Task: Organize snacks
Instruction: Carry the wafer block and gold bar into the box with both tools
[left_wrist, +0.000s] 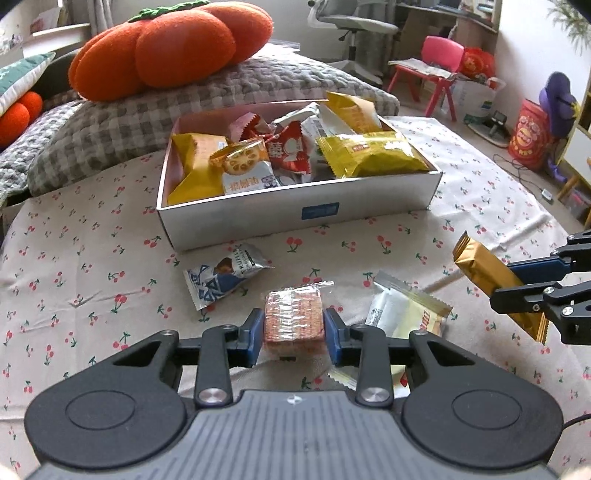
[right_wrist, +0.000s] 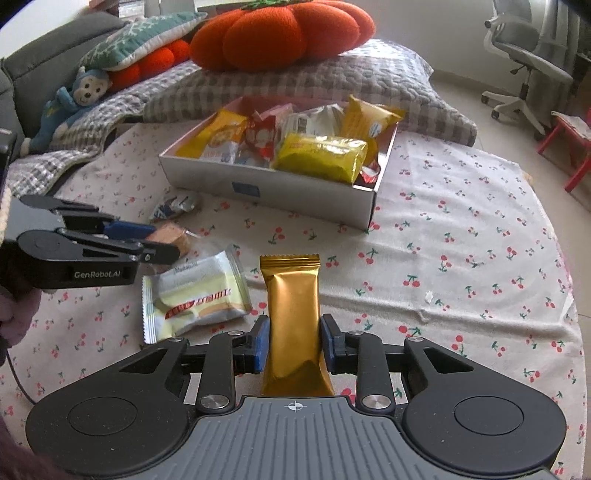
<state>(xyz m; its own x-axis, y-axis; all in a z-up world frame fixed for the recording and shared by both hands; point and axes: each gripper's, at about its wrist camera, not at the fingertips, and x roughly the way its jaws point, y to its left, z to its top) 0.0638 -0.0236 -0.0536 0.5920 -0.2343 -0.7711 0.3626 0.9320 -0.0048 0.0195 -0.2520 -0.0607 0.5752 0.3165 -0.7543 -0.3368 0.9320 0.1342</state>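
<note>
The left gripper (left_wrist: 294, 334) is clamped on a square, clear-wrapped reddish-brown cracker pack (left_wrist: 294, 319), its blue pads pressing both sides; the pack sits just above the cherry-print cloth (left_wrist: 92, 266) near its front edge. The right gripper (right_wrist: 291, 345) is closed on a long gold foil bar (right_wrist: 293, 310), which juts forward between the fingers; its rear end is hidden under the gripper body. A white-and-yellow flat wafer packet (right_wrist: 195, 295) lies on the cloth between the two grippers, partly covered by the left one. A crumpled blue-and-silver snack bag (left_wrist: 221, 277) lies beside the near wall of the open white cardboard box (left_wrist: 295, 218), which stands toward the cloth's far edge, full of yellow, red and white packets whose print is too small to read.
</note>
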